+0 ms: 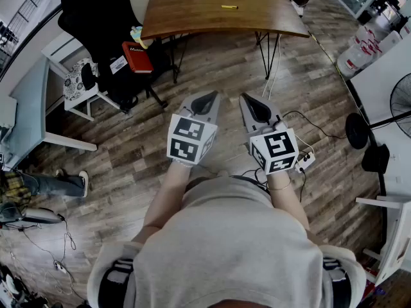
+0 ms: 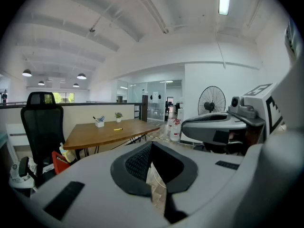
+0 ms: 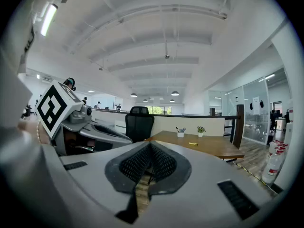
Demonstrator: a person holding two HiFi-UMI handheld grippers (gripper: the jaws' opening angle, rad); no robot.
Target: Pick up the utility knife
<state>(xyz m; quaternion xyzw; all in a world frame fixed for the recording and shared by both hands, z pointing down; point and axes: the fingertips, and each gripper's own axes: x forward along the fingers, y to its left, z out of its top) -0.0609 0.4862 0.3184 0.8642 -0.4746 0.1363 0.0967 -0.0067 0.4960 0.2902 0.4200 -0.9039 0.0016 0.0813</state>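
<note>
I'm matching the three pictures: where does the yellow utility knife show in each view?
Head view: utility knife, top centre, on the wooden table.
Left gripper view: left of centre, on that table.
Right gripper view: right of centre, same table.
Shared landmark: the black office chair.

wooden table (image 1: 192,15) with yellow utility knife (image 1: 229,7)

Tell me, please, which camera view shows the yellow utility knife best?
The head view: it looks down on the utility knife, showing its full length on the wooden table. Both gripper views catch it only as a tiny, low-angle yellow sliver.
</note>
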